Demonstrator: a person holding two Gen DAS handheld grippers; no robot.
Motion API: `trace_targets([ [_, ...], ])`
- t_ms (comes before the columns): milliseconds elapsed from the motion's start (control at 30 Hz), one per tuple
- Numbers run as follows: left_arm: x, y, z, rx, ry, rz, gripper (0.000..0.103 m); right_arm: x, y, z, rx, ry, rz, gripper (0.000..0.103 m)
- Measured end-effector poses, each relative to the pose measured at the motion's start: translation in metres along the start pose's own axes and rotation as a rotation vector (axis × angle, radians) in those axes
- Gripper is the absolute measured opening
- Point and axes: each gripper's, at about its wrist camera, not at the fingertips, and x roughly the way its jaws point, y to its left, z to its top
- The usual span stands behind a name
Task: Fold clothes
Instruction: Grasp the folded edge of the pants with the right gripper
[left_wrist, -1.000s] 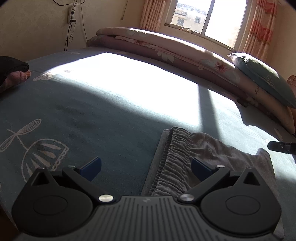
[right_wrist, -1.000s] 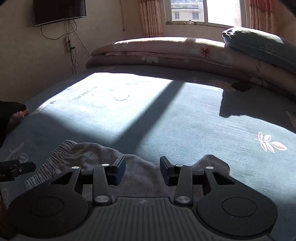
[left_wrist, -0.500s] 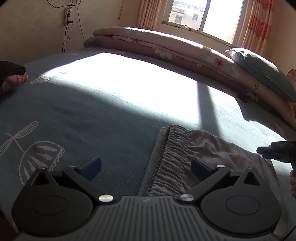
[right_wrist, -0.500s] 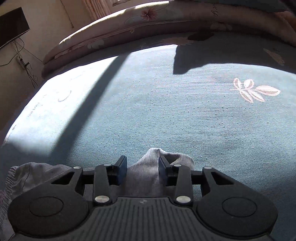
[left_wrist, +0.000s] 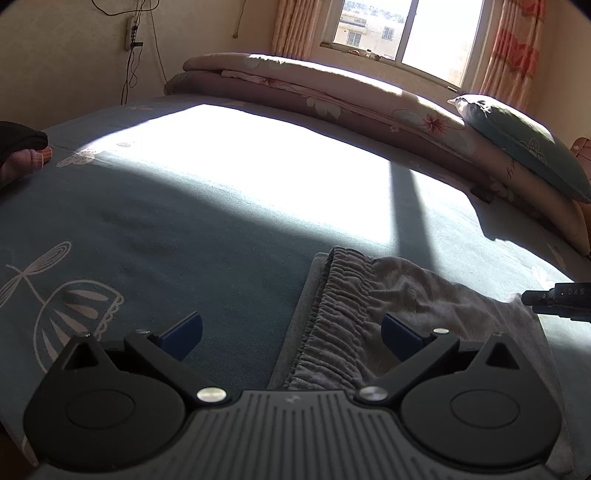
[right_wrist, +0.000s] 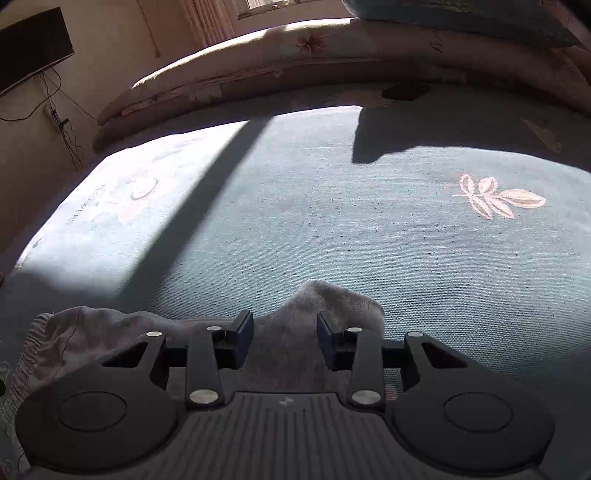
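Sunlit bed (left_wrist: 192, 229) fills the left wrist view: the left claw (left_wrist: 291, 330) gapes wide, the grey shorts' (left_wrist: 399, 295) waistband between its jaws. Right wrist view: the right claw (right_wrist: 285, 334), narrower, straddles the shorts' far corner (right_wrist: 332, 299), pads apparently clear of the cloth.

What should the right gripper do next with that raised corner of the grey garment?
Probably close the right gripper on the grey garment. Its jaws stand apart with the raised corner between them, the pads not visibly pressing it. The left gripper is wide open over the elastic waistband, so nothing appears held yet.
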Motion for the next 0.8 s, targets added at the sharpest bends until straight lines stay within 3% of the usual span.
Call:
trace_targets([
  [233,-0.004,0.009,0.001,-0.023,-0.008,0.010,0.103,0.001,0.094,0.010,-0.166,0.028,0.170,0.042],
  [400,-0.007,0.016,0.002,-0.040,-0.017,0.019,0.103,0.030,0.170,-0.001,-0.314,0.060,0.220,0.042],
  [500,-0.010,0.021,0.003,-0.049,-0.024,0.028,0.103,0.053,0.203,-0.014,-0.398,0.077,0.205,0.043],
  [567,-0.013,0.025,0.005,-0.058,-0.029,0.029,0.103,0.066,0.213,-0.022,-0.428,0.084,0.149,0.045],
  [700,-0.015,0.031,0.006,-0.078,-0.038,0.027,0.103,0.065,0.193,-0.013,-0.306,0.115,0.204,0.046],
  [800,-0.016,0.035,0.007,-0.100,-0.041,0.029,0.103,0.038,0.180,-0.013,-0.265,0.109,0.217,0.046],
])
